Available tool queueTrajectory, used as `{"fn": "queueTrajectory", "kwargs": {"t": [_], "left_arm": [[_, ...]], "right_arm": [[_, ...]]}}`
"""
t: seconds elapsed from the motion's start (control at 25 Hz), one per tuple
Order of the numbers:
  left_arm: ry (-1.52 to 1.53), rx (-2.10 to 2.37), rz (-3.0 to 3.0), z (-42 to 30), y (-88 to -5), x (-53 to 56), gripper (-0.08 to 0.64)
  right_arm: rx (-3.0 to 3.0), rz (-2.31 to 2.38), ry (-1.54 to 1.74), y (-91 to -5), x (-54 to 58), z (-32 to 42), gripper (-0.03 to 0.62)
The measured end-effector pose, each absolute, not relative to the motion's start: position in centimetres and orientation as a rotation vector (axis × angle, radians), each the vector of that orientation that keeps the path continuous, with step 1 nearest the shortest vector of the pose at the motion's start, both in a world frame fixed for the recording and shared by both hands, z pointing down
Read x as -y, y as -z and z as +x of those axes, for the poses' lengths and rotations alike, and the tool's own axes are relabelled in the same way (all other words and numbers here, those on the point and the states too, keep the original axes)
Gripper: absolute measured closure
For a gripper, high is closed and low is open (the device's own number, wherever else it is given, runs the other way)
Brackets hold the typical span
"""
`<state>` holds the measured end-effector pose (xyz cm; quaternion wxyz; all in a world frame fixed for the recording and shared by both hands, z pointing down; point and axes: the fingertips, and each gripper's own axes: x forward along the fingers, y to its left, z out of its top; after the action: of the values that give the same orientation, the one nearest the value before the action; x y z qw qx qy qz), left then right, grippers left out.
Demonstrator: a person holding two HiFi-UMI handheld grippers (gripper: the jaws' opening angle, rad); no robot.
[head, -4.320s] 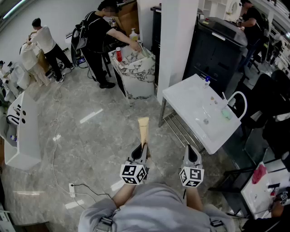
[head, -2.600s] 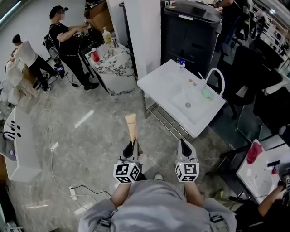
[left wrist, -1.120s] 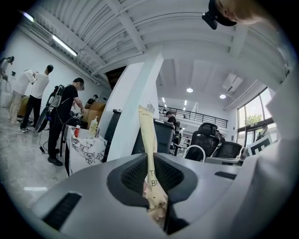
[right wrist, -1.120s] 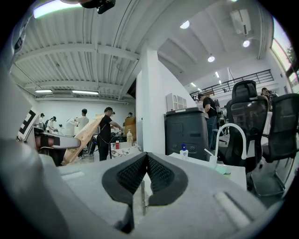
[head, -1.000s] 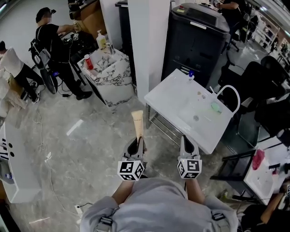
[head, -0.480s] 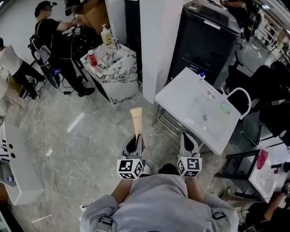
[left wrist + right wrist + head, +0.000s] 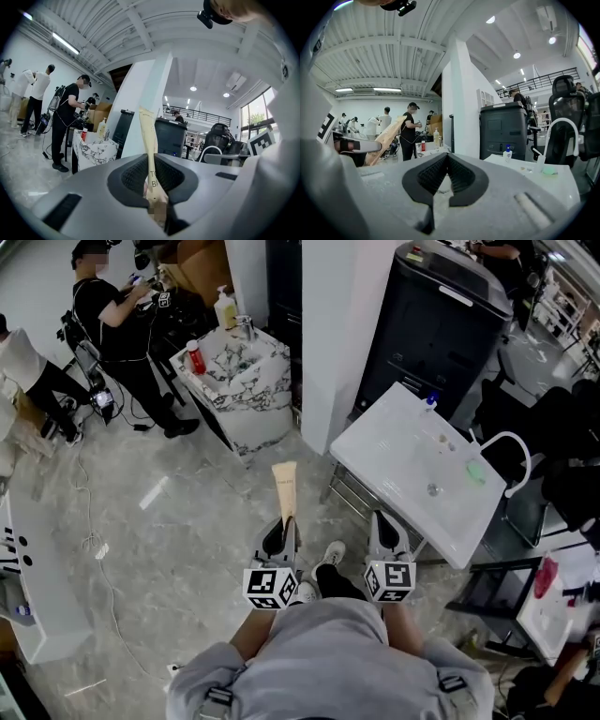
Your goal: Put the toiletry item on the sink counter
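Left gripper [image 7: 283,532]: fingers closed on the lower end of a cream tube [image 7: 285,486]; the tube stands up out of the jaws, crimped end uppermost, over the grey marbled floor [image 7: 187,521], to the left of the sink counter and not touching it

Right gripper [image 7: 443,180]: pads together at the tips, nothing between them

Sink counter [image 7: 380,451]: white, on a metal frame, ahead and to the right of both grippers; white curved tap [image 7: 512,452] at its far side, small blue-capped bottle [image 7: 429,404] at the back corner, a pale green thing [image 7: 476,474] near the basin

Also present: white pillar [image 7: 342,324]; black cabinet [image 7: 441,315]; marble-patterned stand [image 7: 246,381] with bottles; person in black [image 7: 112,315] beside it
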<state>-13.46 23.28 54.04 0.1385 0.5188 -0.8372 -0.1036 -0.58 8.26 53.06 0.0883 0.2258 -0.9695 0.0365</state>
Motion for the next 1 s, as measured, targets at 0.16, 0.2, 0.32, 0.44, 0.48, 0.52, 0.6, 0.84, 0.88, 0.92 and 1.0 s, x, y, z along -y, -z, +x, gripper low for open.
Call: {"fn": "queueTrajectory", "kwargs": {"t": [0.16, 0.2, 0.32, 0.44, 0.48, 0.52, 0.6, 0.84, 0.88, 0.92, 1.0], "left_arm": [[0.291, 2.423, 1.516, -14.7, -53.9, -22.2, 0.525], [0.286, 2.42, 1.515, -15.1, -53.9, -22.0, 0.525], [0.274, 2.414, 1.518, -16.4, -54.0, -20.9, 0.525], [0.26, 2.412, 1.534, -17.5, -54.0, -19.5, 0.525], [0.258, 2.409, 1.538, -17.8, -54.0, -19.0, 0.525], [0.257, 2.406, 1.542, -18.1, -54.1, -18.5, 0.525], [0.262, 2.397, 1.552, -18.6, -54.0, -17.3, 0.525], [0.249, 2.368, 1.59, -19.8, -53.1, -12.9, 0.525], [0.242, 2.363, 1.599, -19.9, -53.1, -11.9, 0.525], [0.238, 2.357, 1.607, -20.1, -53.1, -11.0, 0.525], [0.236, 2.351, 1.621, -20.6, -52.8, -9.1, 0.525]], "right_arm": [[2.886, 0.683, -0.122, -53.4, -7.1, -2.0, 0.589], [2.883, 0.686, -0.129, -53.6, -6.8, -2.3, 0.589], [2.88, 0.692, -0.142, -53.8, -5.8, -3.6, 0.589], [2.885, 0.702, -0.145, -53.9, -4.5, -4.7, 0.589], [2.886, 0.704, -0.147, -53.9, -4.1, -5.0, 0.589], [2.885, 0.707, -0.15, -54.0, -3.7, -5.2, 0.589], [2.886, 0.717, -0.153, -54.0, -2.7, -5.7, 0.589], [2.887, 0.779, -0.167, -53.0, 1.7, -6.4, 0.589], [2.887, 0.789, -0.173, -53.1, 2.5, -6.5, 0.589], [2.887, 0.798, -0.181, -53.2, 3.4, -6.7, 0.589], [2.89, 0.813, -0.189, -53.0, 5.1, -7.2, 0.589]]}}
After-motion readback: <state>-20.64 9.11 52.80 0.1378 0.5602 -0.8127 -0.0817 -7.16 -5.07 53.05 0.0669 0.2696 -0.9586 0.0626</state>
